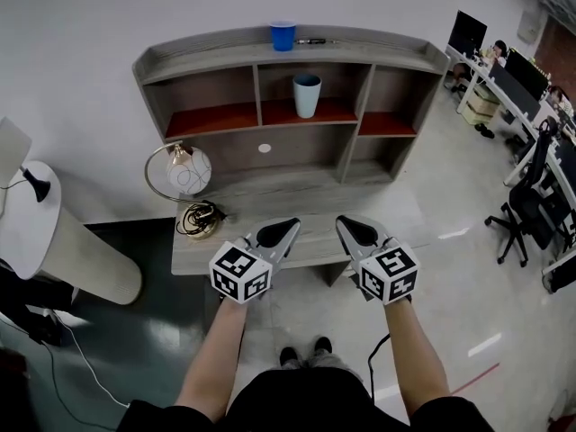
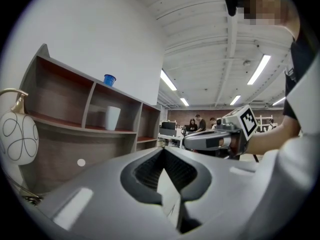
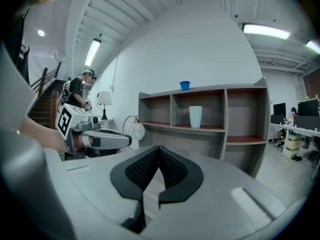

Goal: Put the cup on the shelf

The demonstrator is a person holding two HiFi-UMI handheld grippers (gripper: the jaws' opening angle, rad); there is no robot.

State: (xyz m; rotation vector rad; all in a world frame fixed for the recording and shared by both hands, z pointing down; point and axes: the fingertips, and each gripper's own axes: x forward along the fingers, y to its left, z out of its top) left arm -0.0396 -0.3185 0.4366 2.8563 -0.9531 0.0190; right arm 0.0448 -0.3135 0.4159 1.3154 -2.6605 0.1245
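Left gripper (image 1: 290,226) and right gripper (image 1: 344,225) both have jaws closed on nothing; reaching the pale cup (image 1: 306,94) in the shelf's (image 1: 378,61) far middle compartment unopened could topple it

At upper centre a blue cup (image 1: 283,35) tops the grey-wood shelf (image 1: 207,61), whose inner boards are reddish-brown. A pale bluish-white cup (image 1: 306,94) stands inside. The white globe lamp (image 1: 189,171) at left bears dark looping lines. The grey left claw (image 1: 288,226) and right claw (image 1: 346,223) carry black-and-white marker cubes.
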